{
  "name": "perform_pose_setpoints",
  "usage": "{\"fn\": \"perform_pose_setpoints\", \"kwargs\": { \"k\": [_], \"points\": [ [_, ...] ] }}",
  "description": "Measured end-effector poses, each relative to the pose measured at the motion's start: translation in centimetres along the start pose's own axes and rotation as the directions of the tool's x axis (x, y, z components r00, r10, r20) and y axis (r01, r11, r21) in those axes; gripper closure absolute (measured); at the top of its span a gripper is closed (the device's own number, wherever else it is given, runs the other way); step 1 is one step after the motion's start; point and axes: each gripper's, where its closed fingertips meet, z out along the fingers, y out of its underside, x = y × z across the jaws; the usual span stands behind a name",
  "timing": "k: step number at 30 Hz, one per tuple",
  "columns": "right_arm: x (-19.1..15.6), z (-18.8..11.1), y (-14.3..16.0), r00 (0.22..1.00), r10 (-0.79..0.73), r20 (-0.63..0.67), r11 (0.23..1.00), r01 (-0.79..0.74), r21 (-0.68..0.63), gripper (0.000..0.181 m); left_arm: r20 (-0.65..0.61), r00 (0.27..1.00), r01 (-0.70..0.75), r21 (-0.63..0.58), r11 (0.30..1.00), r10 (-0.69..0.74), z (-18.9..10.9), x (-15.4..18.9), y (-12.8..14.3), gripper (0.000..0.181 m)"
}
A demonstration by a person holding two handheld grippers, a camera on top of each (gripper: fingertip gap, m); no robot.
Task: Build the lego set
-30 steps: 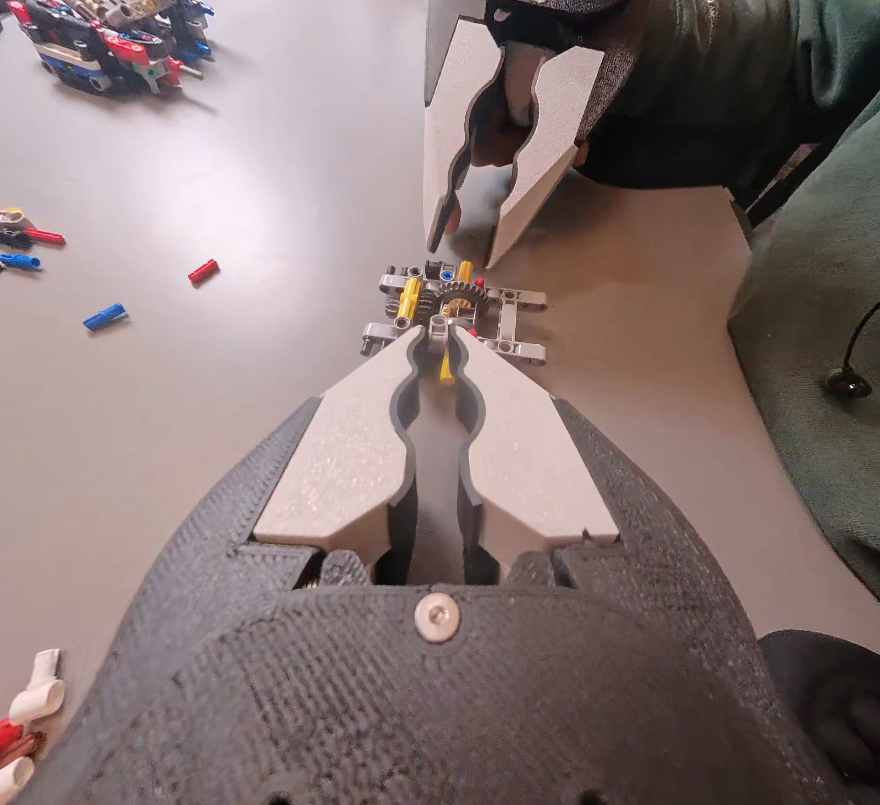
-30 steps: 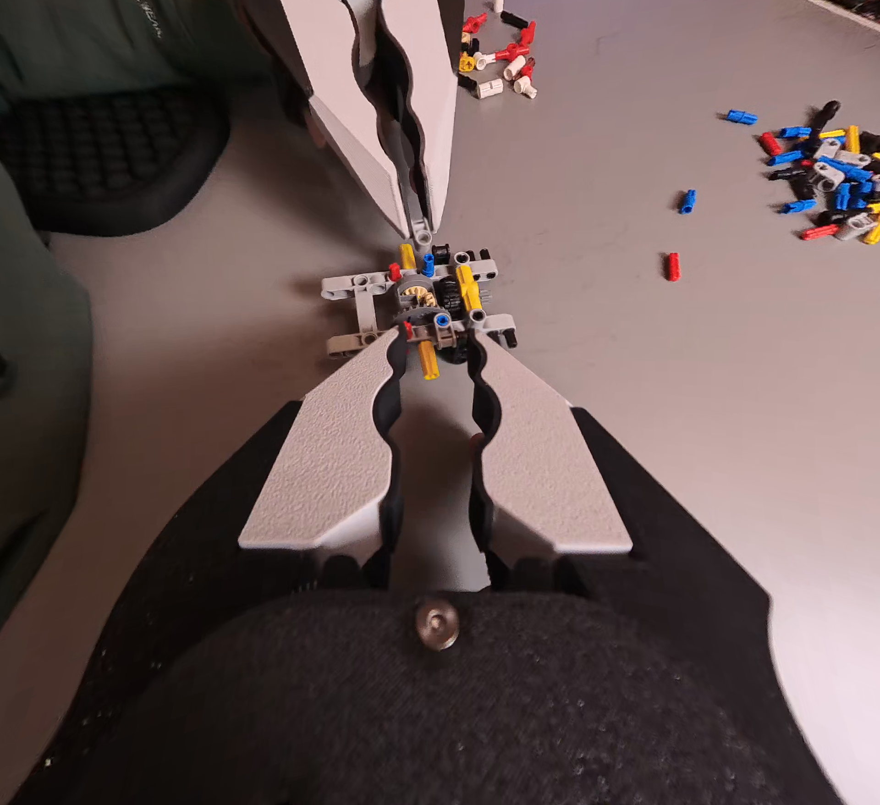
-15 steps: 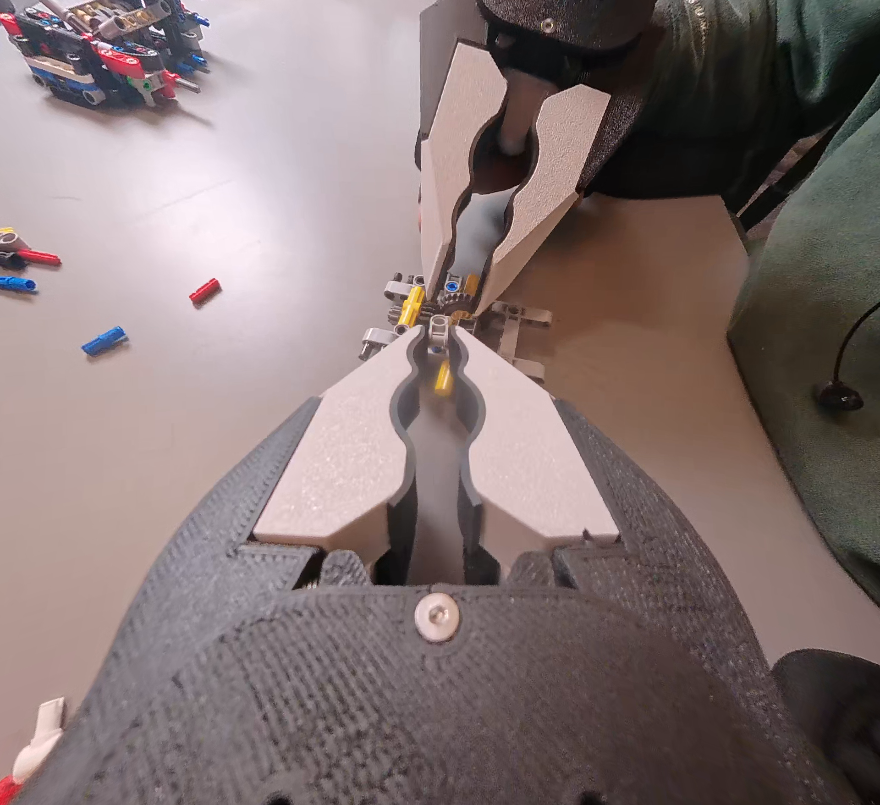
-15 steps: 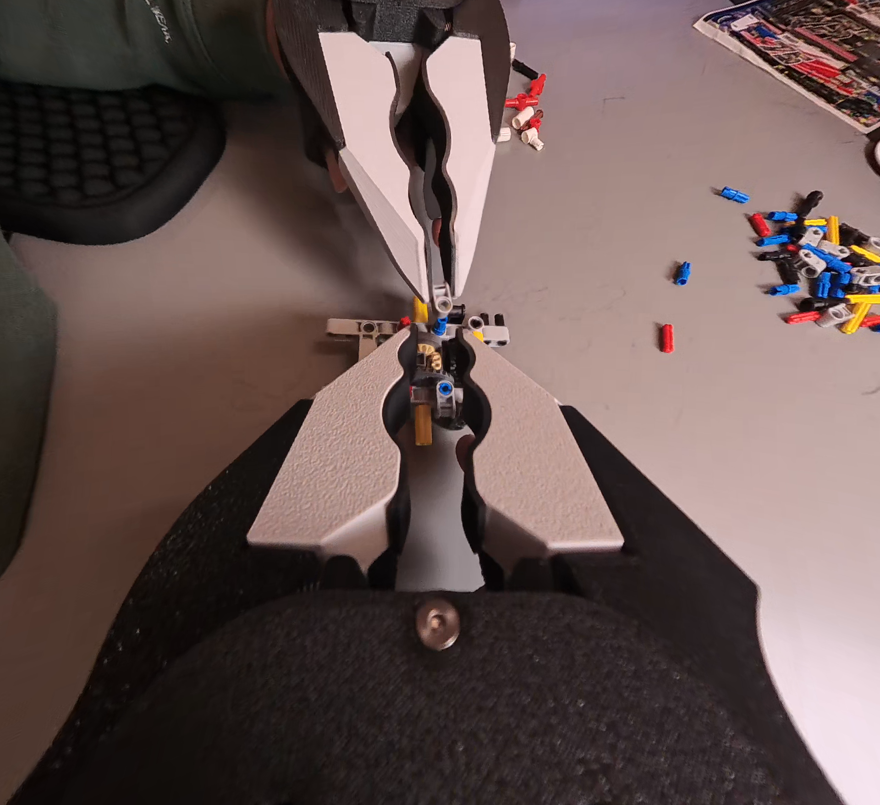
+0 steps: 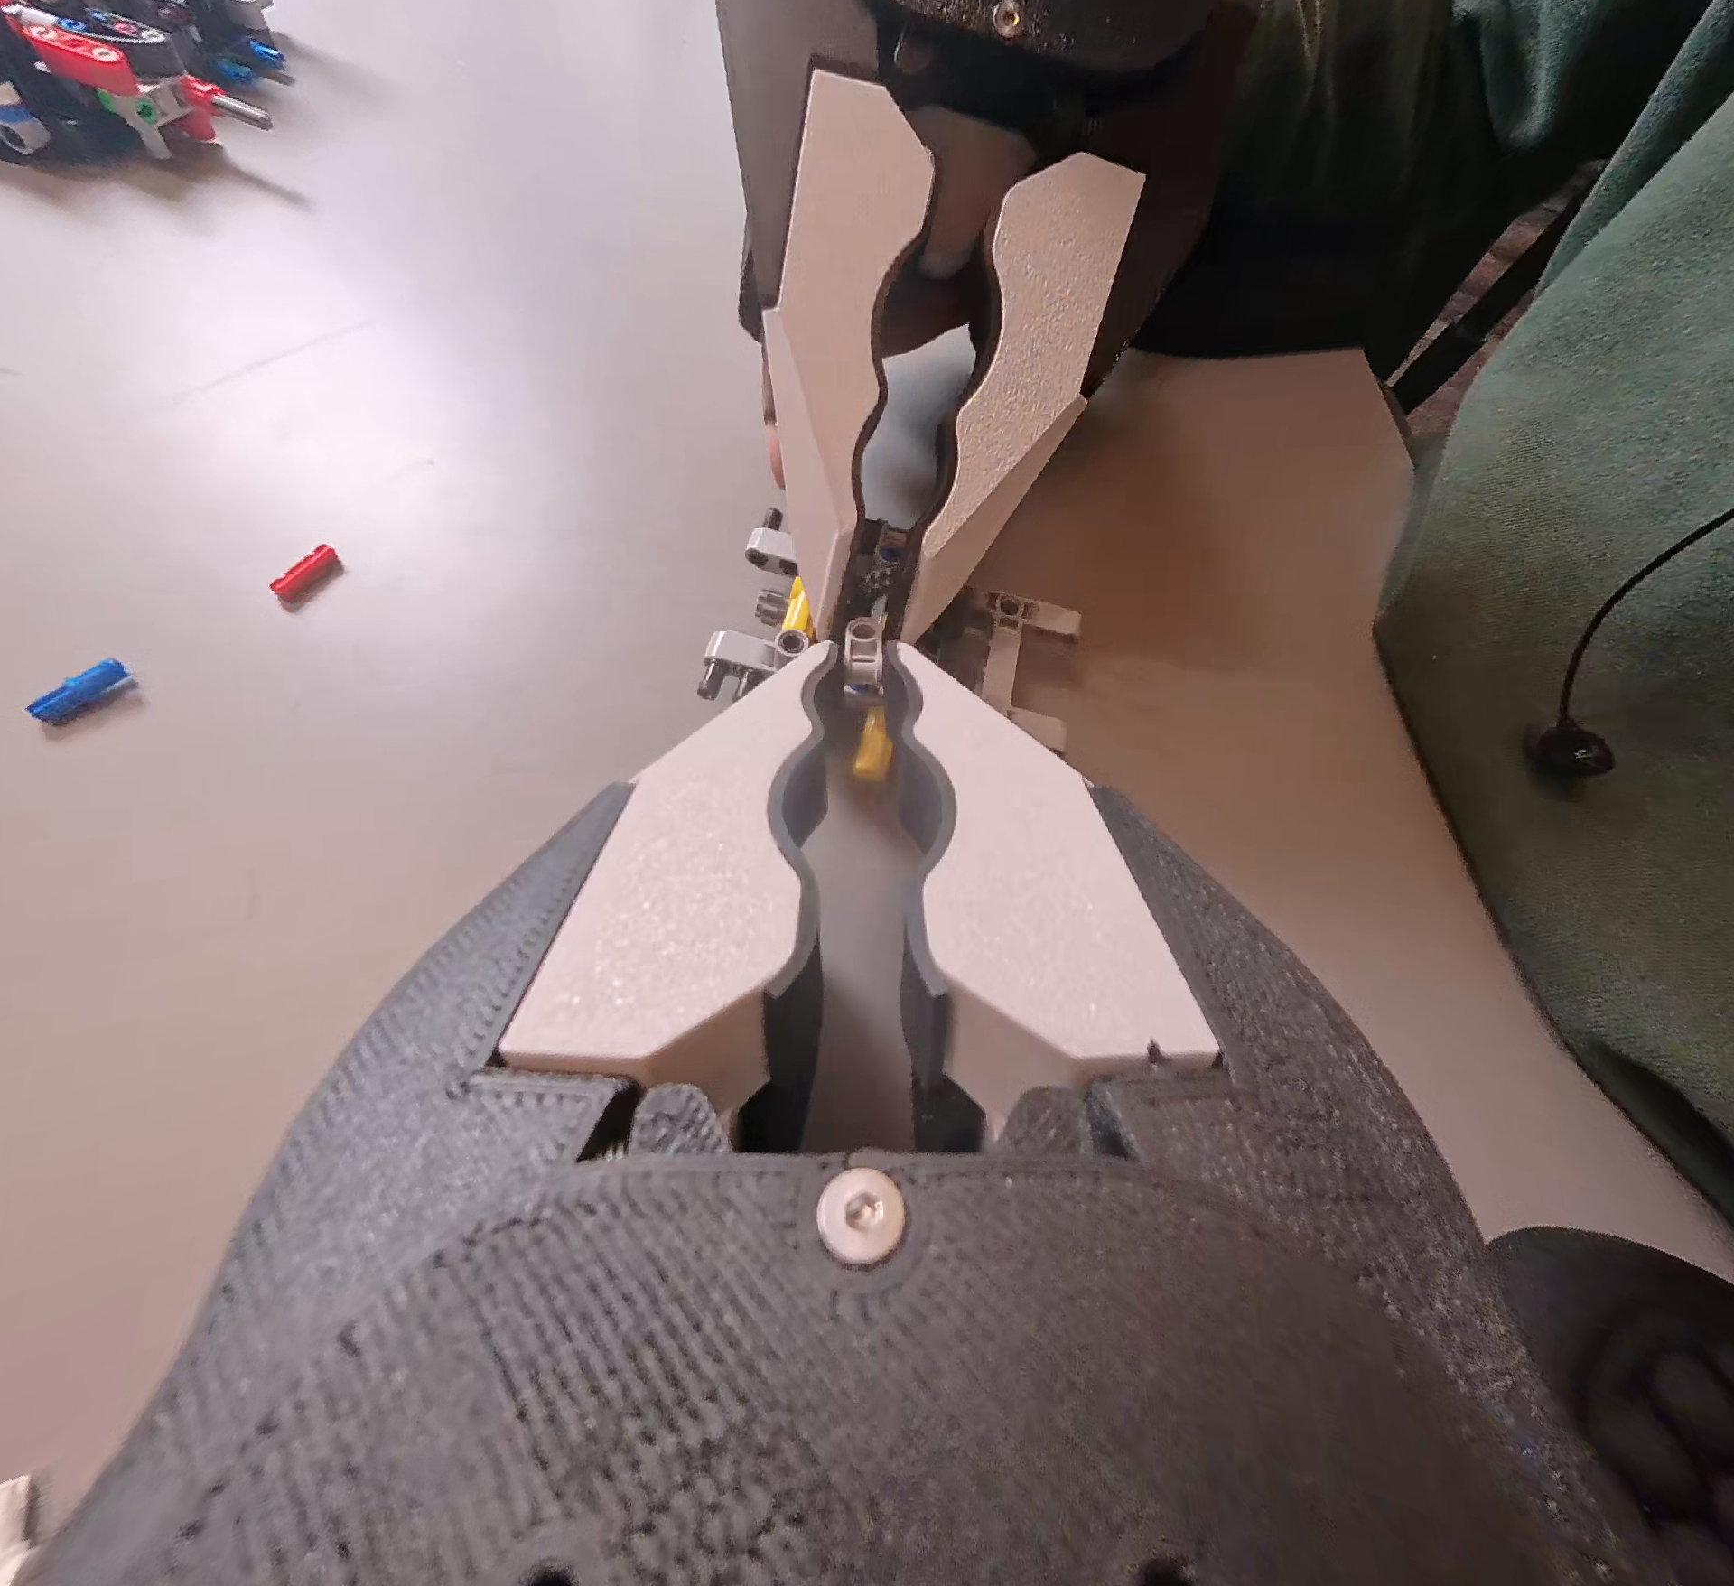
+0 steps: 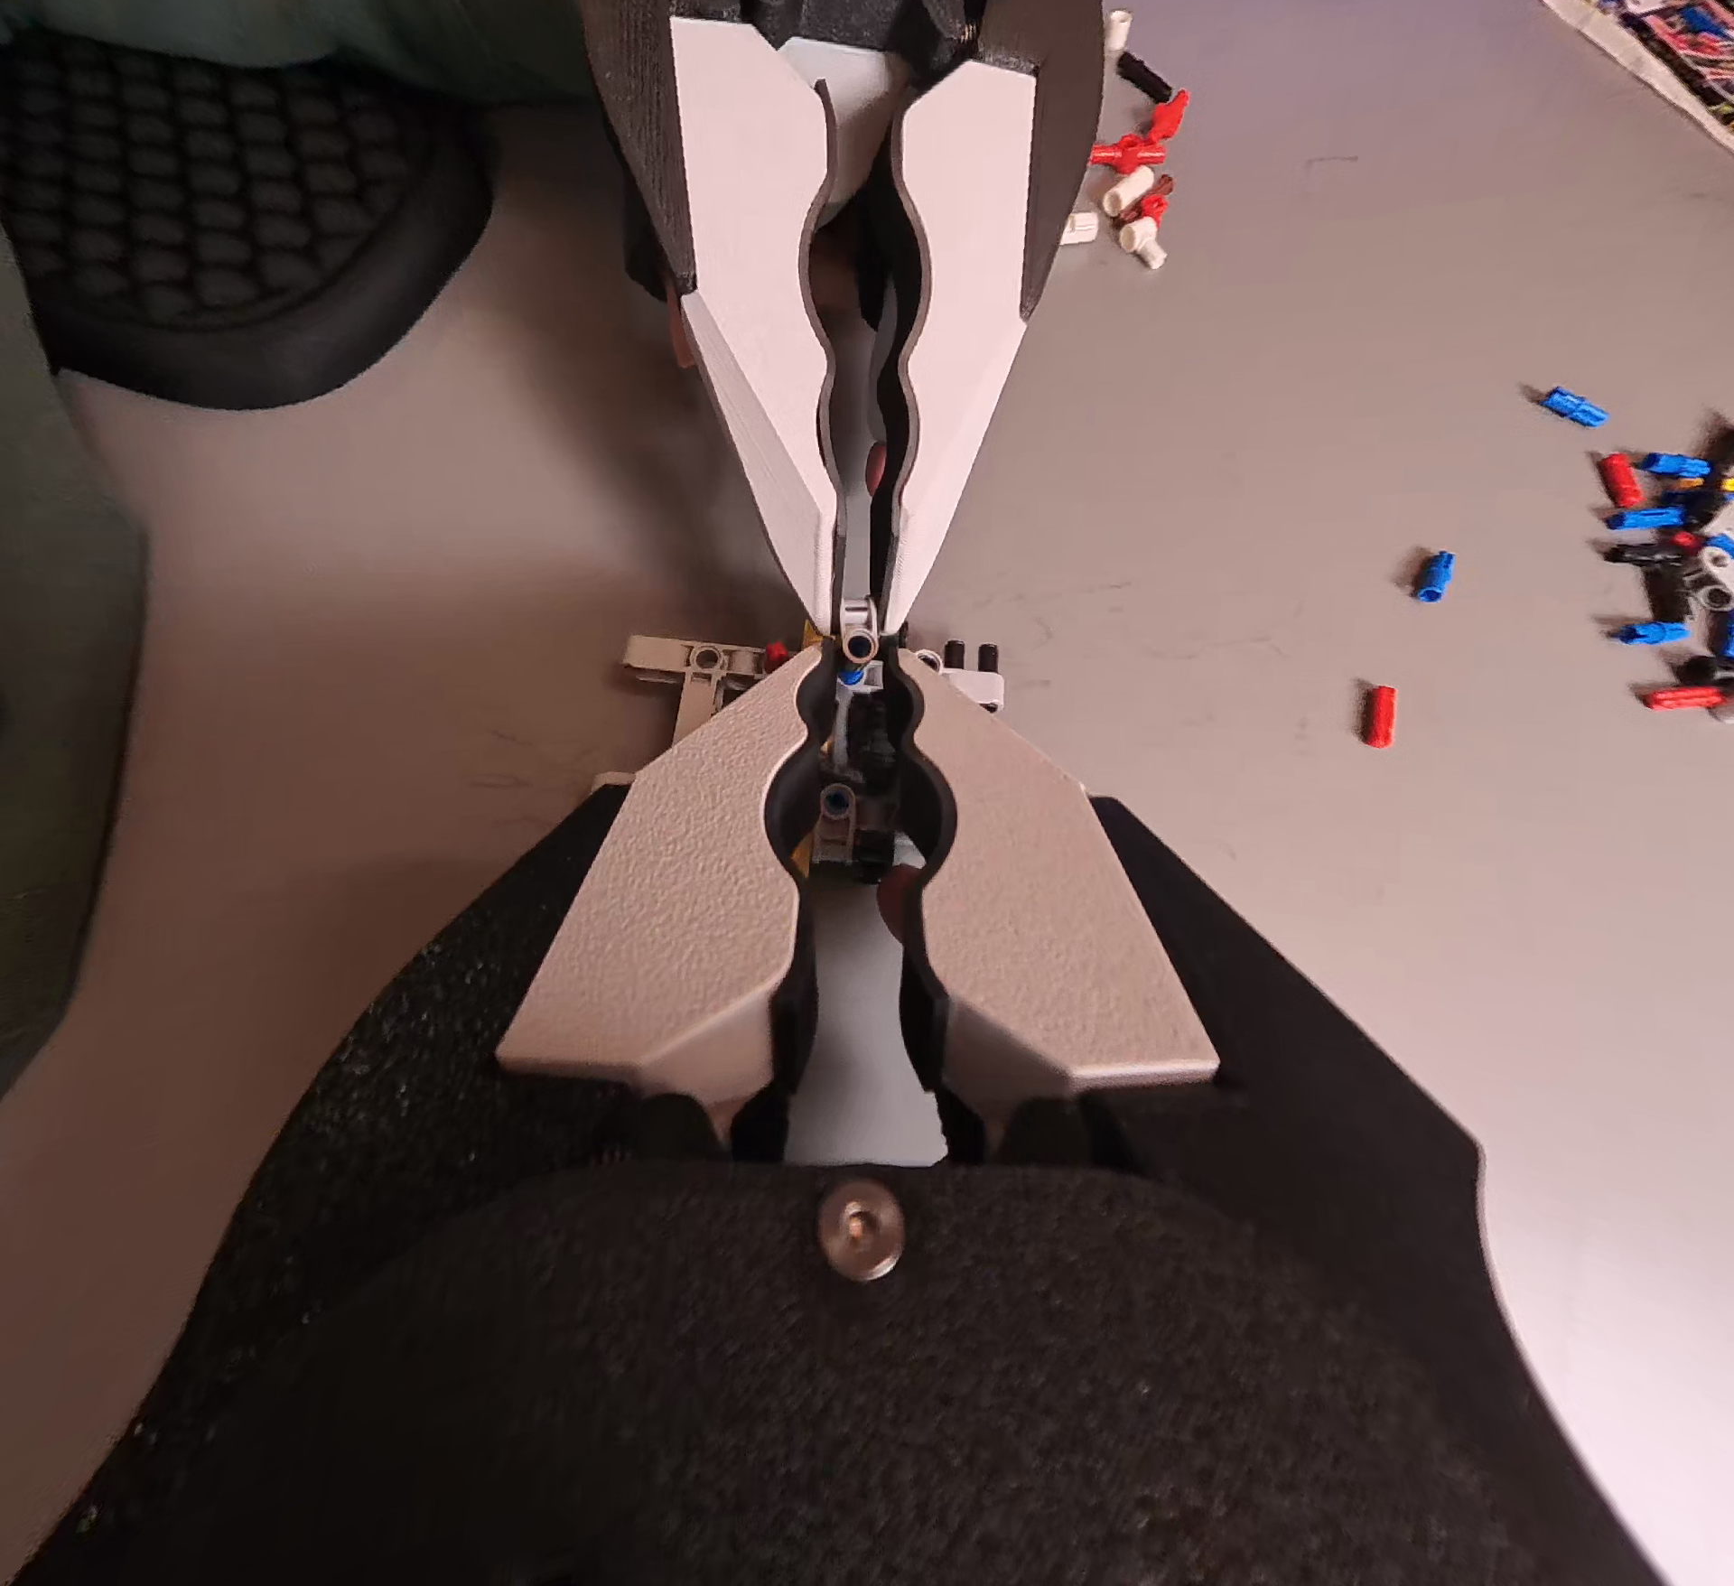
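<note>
Left claw (image 5: 861, 659) pinching grey connector (image 5: 861, 638), right claw (image 6: 859, 668) clamping ribbed gearbox frame (image 6: 699, 666) (matte tabletop)

Each camera sat just behind its own gripper, looking forward and down along the two pale fingers at the grey table (image 5: 469, 415). The left wrist view faced the right gripper (image 5: 868, 603) head-on; the right wrist view faced the left gripper (image 6: 859, 603) the same way, so the two looked toward each other at close range. Both shared the small grey-framed lego gear assembly (image 5: 1018, 631) (image 6: 694, 659) between the fingertips, a loose red pin (image 5: 305, 573) (image 6: 1377, 715) and a blue pin (image 5: 80, 690) (image 6: 1434, 576).
</note>
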Motion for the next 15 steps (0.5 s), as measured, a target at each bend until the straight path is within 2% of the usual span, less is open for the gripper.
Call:
{"fn": "perform_pose_setpoints", "kwargs": {
  "k": [15],
  "points": [
    [-2.0, -0.6, 0.8, 0.985, -0.159, 0.061, 0.986, 0.162, -0.037, 0.179, -0.003, 0.997, -0.077, -0.046, 0.996, 0.077, 0.5, 2.0, 0.5, 0.176]
  ]
}}
